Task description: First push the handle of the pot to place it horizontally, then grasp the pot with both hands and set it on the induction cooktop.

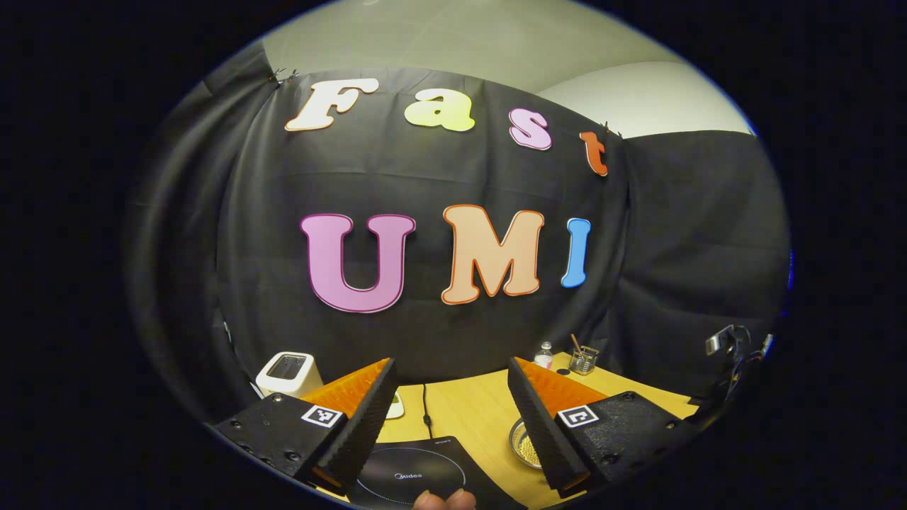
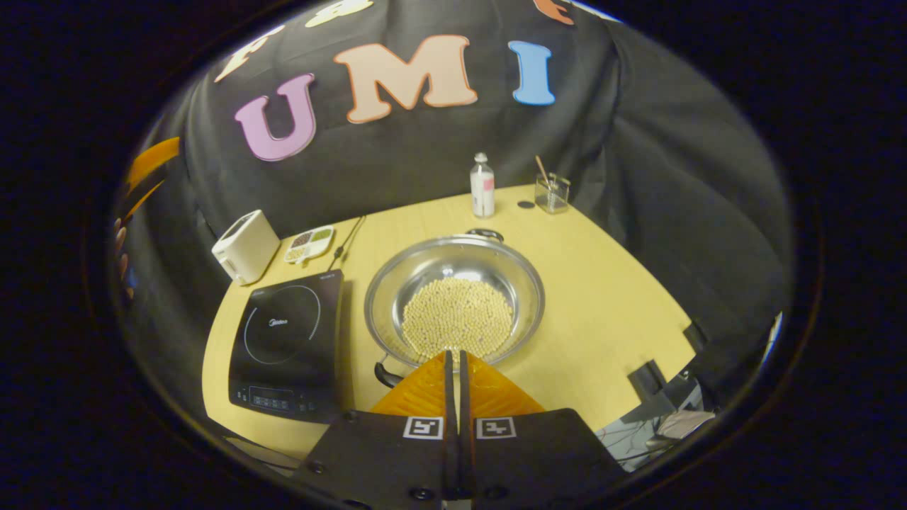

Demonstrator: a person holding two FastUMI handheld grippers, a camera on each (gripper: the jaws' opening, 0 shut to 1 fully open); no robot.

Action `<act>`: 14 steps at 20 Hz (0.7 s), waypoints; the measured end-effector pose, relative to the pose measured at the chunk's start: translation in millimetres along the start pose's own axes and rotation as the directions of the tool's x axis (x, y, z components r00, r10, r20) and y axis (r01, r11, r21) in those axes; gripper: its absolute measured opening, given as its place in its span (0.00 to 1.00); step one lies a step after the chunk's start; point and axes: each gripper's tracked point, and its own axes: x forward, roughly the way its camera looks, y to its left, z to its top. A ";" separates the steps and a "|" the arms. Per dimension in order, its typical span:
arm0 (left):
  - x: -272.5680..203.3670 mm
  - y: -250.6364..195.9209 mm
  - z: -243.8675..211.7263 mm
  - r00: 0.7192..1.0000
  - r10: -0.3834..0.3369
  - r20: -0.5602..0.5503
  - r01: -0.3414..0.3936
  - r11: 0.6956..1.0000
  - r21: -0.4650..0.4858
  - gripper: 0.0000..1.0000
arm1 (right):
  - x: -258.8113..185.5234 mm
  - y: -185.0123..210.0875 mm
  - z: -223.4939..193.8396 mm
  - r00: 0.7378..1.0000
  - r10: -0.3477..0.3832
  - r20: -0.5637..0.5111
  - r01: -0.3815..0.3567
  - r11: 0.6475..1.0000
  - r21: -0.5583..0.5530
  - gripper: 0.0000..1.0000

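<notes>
A steel pot [image 2: 521, 280] holding pale beans [image 2: 457, 315] stands on the wooden table [image 2: 609, 297], just right of the black induction cooktop [image 2: 287, 340]. One dark pot handle [image 2: 484, 233] points to the far side, the other [image 2: 385, 372] to the near left. My right gripper [image 2: 453, 353] is shut with nothing between its fingers, its tips over the pot's near rim. My left gripper [image 1: 450, 365] is open and held high above the cooktop [image 1: 418, 474], with the pot's rim [image 1: 516, 440] beside its right finger.
A white toaster [image 2: 244, 244] and a small compartment dish [image 2: 310, 243] stand behind the cooktop. A bottle [image 2: 482, 185] and a glass [image 2: 551, 193] stand at the table's back edge. The cooktop's cable [image 2: 347, 244] runs to the wall. A hand [image 2: 120, 248] shows at far left.
</notes>
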 end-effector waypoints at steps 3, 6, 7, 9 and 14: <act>3.9 4.2 -7.1 1.000 -0.014 -0.007 0.014 1.000 -0.008 0.94 | 22.7 -6.9 -34.1 0.995 -0.035 -0.090 0.037 0.999 0.020 0.03; 6.3 12.8 -13.2 1.000 -0.014 -0.012 0.014 1.000 -0.027 0.94 | 45.0 -7.8 -65.6 0.983 -0.049 -0.177 0.059 0.997 0.052 0.03; 5.9 16.8 -15.2 1.000 -0.011 -0.015 0.010 1.000 -0.028 0.95 | 52.3 -4.7 -70.7 0.981 -0.043 -0.191 0.057 0.996 0.068 0.03; 6.2 26.8 -19.6 1.000 0.006 -0.019 -0.006 1.000 -0.026 0.95 | 62.1 -3.3 -79.8 0.976 -0.048 -0.212 0.062 0.996 0.063 0.02; 0.9 45.7 -21.0 0.999 0.042 -0.012 -0.042 0.999 -0.012 0.95 | 80.0 10.0 -84.9 0.970 -0.048 -0.240 0.050 0.999 0.001 0.03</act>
